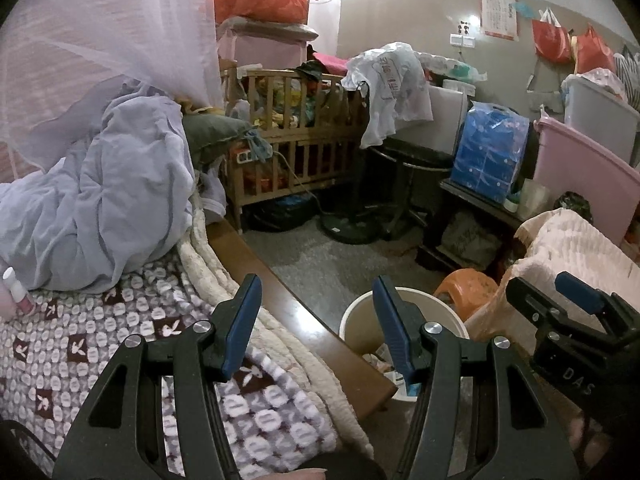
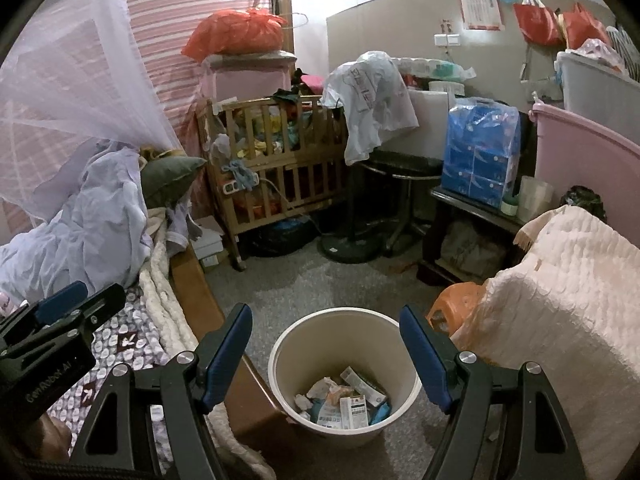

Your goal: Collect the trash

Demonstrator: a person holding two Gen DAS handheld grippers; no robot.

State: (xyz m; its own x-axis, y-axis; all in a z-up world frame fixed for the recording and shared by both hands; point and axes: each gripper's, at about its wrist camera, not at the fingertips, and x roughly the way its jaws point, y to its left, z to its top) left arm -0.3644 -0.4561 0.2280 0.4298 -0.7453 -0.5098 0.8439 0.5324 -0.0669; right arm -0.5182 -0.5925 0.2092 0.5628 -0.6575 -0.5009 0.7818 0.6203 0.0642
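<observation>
A cream round trash bin (image 2: 280,356) stands on the grey floor beside the bed, holding several crumpled papers and small cartons (image 2: 344,400). In the left wrist view the bin (image 1: 360,320) shows partly behind my right finger. My right gripper (image 2: 326,316) hangs above the bin, open, nothing between its blue pads. My left gripper (image 1: 316,288) is open and empty over the bed's wooden edge (image 1: 280,276). Each gripper appears at the side of the other's view: the right gripper (image 1: 572,296) and the left gripper (image 2: 64,304).
The bed (image 1: 100,340) with a patterned blanket and a blue quilt lies left; a small pink-capped bottle (image 1: 18,290) rests on it. An orange stool (image 2: 456,308) and a cloth-draped chair (image 2: 560,300) stand right. A wooden crib (image 2: 280,160), fan base and cluttered tables fill the back.
</observation>
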